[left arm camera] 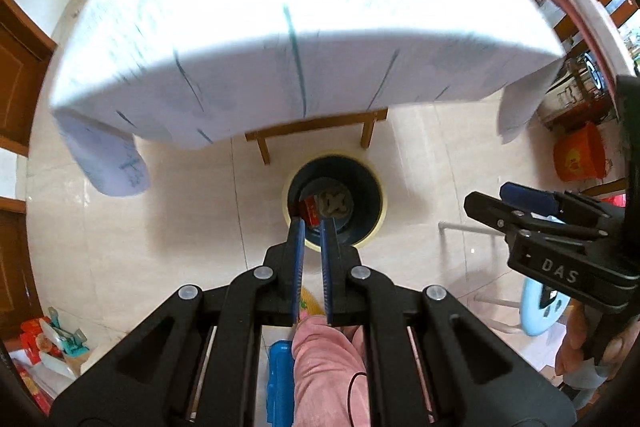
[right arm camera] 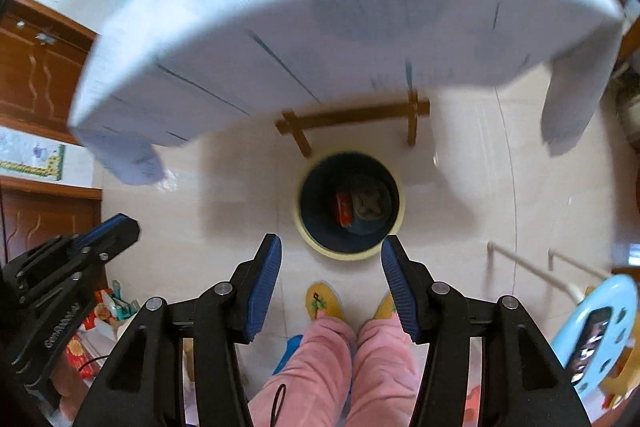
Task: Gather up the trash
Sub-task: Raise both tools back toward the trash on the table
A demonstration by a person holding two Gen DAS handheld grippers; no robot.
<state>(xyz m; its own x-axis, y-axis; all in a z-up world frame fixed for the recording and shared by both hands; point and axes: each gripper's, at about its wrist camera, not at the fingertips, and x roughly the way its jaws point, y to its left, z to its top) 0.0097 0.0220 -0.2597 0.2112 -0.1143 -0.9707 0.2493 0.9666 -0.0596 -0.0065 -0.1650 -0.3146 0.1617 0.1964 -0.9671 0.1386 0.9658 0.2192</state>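
A dark blue bin with a pale yellow rim (left arm camera: 374, 227) (right arm camera: 299, 215) stands on the tiled floor just in front of the table. In it lie a red packet (left arm camera: 310, 211) (right arm camera: 344, 207) and a grey crumpled piece (left arm camera: 335, 205) (right arm camera: 371, 205). My left gripper (left arm camera: 312, 223) hangs high over the bin's near rim, pointing down, shut with nothing between its blue pads. My right gripper (right arm camera: 331, 241) is beside it at the same height, open and empty. Each gripper shows in the other's view, the right gripper (left arm camera: 490, 197) at right and the left gripper (right arm camera: 124, 223) at left.
A table under a white-blue cloth (left arm camera: 280, 47) (right arm camera: 320, 7) fills the upper view, with a wooden frame (left arm camera: 316, 125) below it. A person's pink trouser legs (right arm camera: 320, 367) and yellow slippers (right arm camera: 324, 301) are under me. A light blue stool (right arm camera: 600, 327), an orange bucket (left arm camera: 580, 155) and boxes (left arm camera: 48, 343) stand around.
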